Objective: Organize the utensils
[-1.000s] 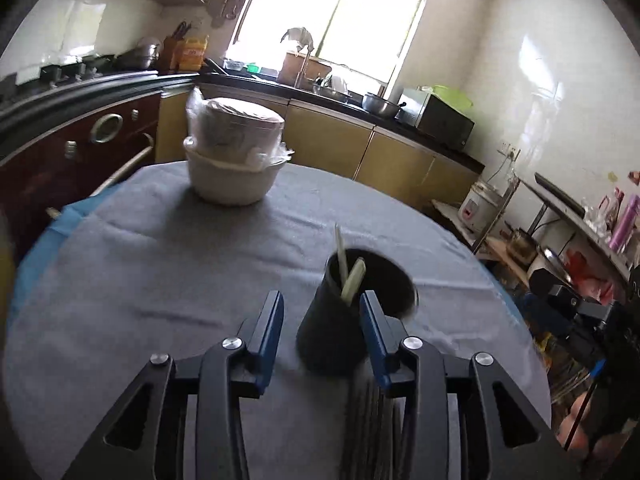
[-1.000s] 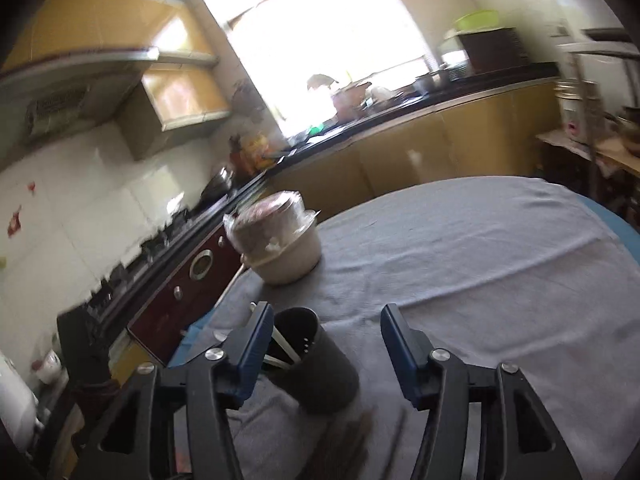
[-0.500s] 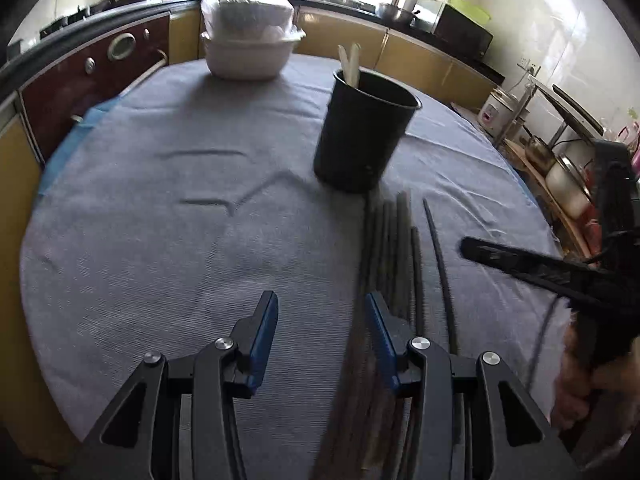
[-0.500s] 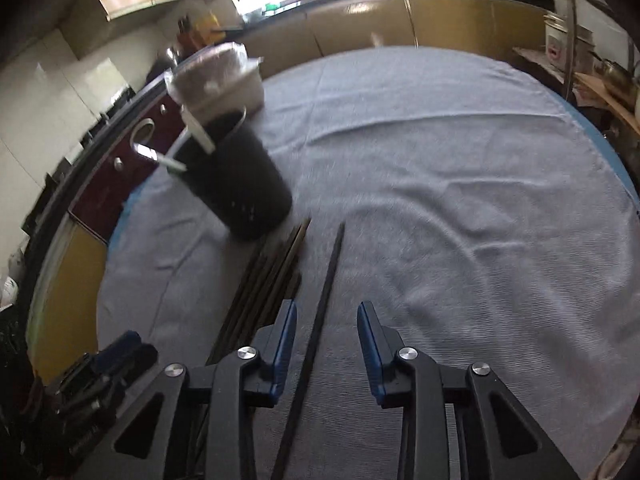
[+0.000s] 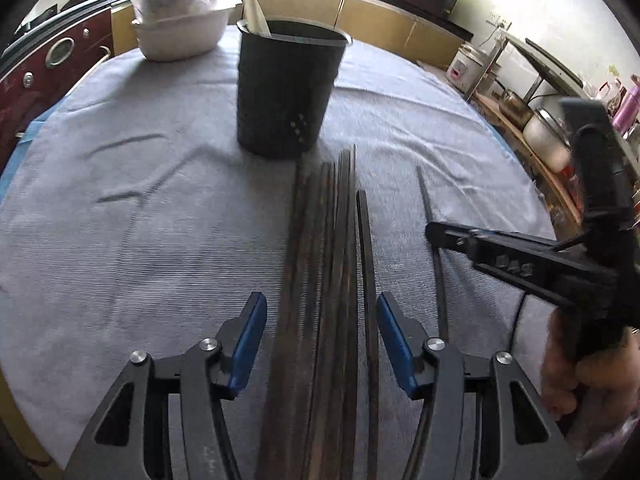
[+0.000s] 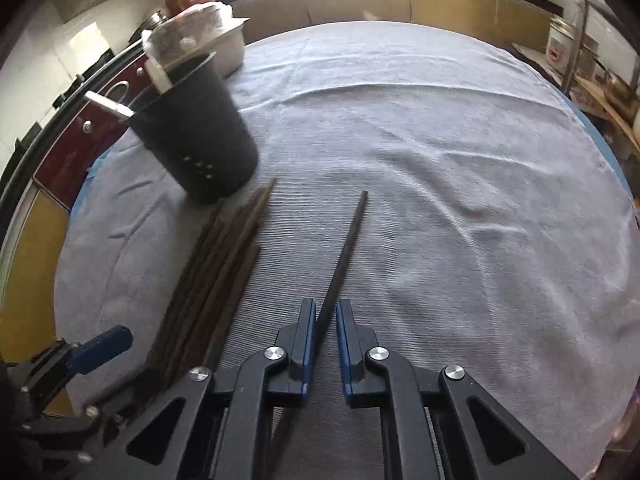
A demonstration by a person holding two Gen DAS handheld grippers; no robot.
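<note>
Chopsticks (image 5: 320,280) lay in a dark bundle on the grey cloth of the tabletop (image 5: 120,240), their far tips just short of the black holder (image 5: 286,92), and one single chopstick (image 6: 340,256) lay apart from them, on the side away from the holder.

We had the right tongs (image 6: 325,320) nearly shut, their blue pads having just been closing on either side of that single stick near its near end; the frames did not let us say for certain that both pads already pressed it, though they looked to be on it. We judged the step in hand to be lifting this stick and standing it in the holder. To do it well we would grip firmly before lifting, since a thin, smooth stick held near one end could swing or slip, then raise it clear of the cloth, tip it upright over the holder's mouth and drop it beside the pale utensils (image 5: 256,12) already inside.

Our left tongs (image 5: 320,344) had just been opening and stood about half open astride the bundle, holding nothing.

On writing, we made out only raised letters on the right tongs' arm, too blurred to read.
</note>
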